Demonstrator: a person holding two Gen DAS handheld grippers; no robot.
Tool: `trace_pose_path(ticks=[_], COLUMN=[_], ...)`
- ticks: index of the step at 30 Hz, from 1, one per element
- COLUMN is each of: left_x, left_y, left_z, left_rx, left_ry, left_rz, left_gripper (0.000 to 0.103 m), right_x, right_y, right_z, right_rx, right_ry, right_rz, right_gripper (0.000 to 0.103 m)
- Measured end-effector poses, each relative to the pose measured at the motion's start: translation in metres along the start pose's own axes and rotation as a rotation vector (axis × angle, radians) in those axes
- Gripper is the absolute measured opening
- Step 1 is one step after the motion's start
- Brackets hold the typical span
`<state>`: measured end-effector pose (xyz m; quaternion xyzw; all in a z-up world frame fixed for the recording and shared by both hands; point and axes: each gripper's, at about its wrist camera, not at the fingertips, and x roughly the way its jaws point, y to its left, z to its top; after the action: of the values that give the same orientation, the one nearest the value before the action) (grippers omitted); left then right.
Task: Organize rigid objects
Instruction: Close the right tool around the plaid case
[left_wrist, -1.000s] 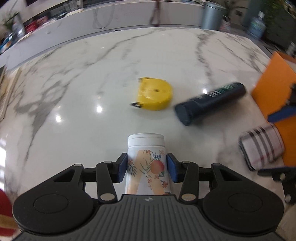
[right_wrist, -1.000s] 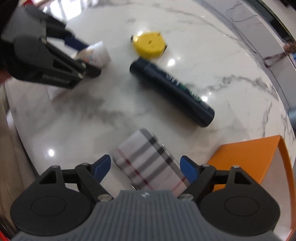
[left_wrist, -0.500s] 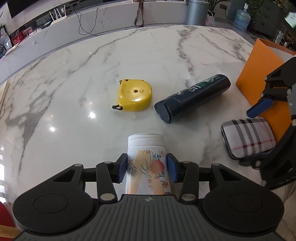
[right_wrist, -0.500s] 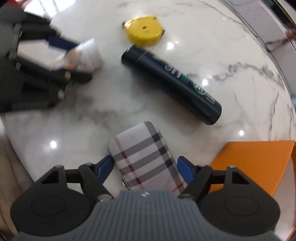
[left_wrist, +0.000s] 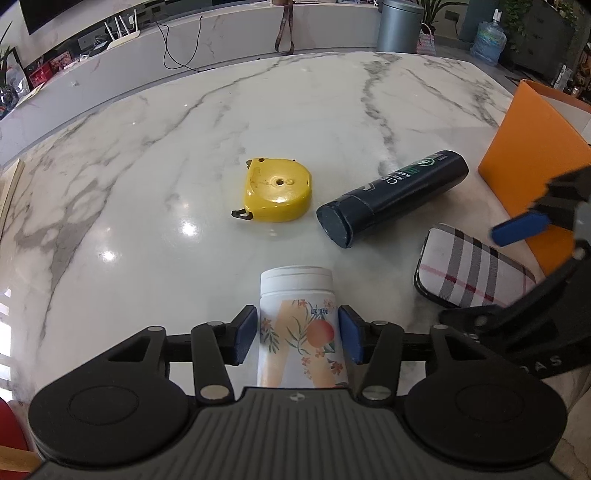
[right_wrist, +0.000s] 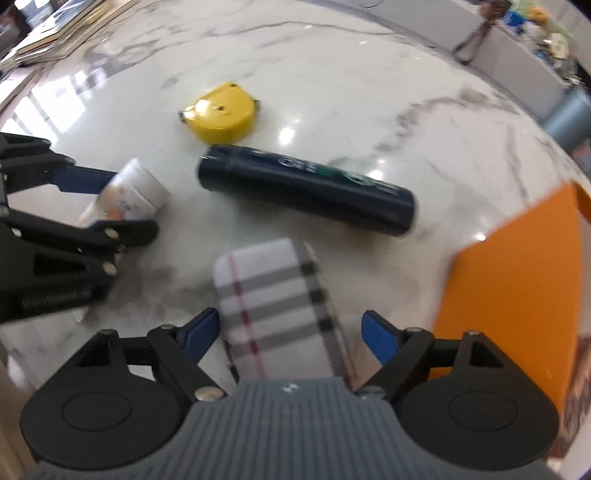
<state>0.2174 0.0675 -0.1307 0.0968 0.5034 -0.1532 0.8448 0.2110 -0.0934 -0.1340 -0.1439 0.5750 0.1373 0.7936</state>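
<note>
White bottle (left_wrist: 297, 325): clamped between the blue pads of the left gripper (left_wrist: 297, 334) at lower centre of the left wrist view; its floral label with a peach faces the camera and its white cap points up-frame. In the right wrist view it shows at centre left (right_wrist: 127, 197).
Left gripper: clenched on the white bottle, a pad (left_wrist: 245, 334) pressed against each side.
Plaid case (right_wrist: 273, 314): lies flat on the marble table (left_wrist: 184, 155), at lower centre of the right wrist view and at the right edge of the left wrist view (left_wrist: 469, 273).
Right gripper (right_wrist: 291, 332): spread wide around the near end of the plaid case; the left blue pad (right_wrist: 197, 332) sits right at the case's edge, the right pad stands apart from it. The view is blurred, so contact cannot be confirmed.
Dark tube (left_wrist: 391, 197): on its side at centre right of the left wrist view, flat cap toward the camera, between the plaid case and the tape measure.
Yellow tape measure (left_wrist: 277, 195): flat at centre frame, just left of the dark tube, not touching it.
Orange box (left_wrist: 532, 147): upright at the right edge of the left wrist view, just behind the plaid case; fills the right side of the right wrist view (right_wrist: 517, 277).
Grey bin (left_wrist: 400, 26): stands beyond the table at upper right of the left wrist view.
</note>
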Motion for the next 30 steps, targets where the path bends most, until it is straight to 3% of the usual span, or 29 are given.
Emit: trace_pose_path(ticks=[3, 9, 19, 21, 24, 30], left_x=[0.0, 0.0, 0.0, 0.0, 0.0, -0.001], left_y=[0.0, -0.001, -0.001, -0.001, -0.001, -0.003], left_z=[0.0, 0.0, 0.001, 0.001, 0.001, 0.0], left_rx=[-0.003, 0.003, 0.009, 0.008, 0.004, 0.017], left_ry=[-0.004, -0.011, -0.014, -0.013, -0.014, -0.022], left_rz=[0.004, -0.004, -0.011, -0.011, -0.012, -0.009], left_gripper=[0.062, 0.052, 0.052, 0.053, 0.051, 0.05], right_x=[0.0, -0.002, -0.001, -0.002, -0.006, -0.008], right_y=[-0.002, 0.001, 0.011, 0.008, 0.01, 0.011], right_z=[-0.011, -0.023, -0.034, -0.035, -0.036, -0.037], right_rx=[0.041, 0.081, 0.055, 0.081, 0.076, 0.121], right_ry=[0.022, -0.015, -0.083, -0.093, -0.119, -0.139], right_rz=[0.032, 0.059, 0.068, 0.06, 0.055, 0.051], right_gripper=[0.087, 0.087, 0.087, 0.083, 0.067, 0.065])
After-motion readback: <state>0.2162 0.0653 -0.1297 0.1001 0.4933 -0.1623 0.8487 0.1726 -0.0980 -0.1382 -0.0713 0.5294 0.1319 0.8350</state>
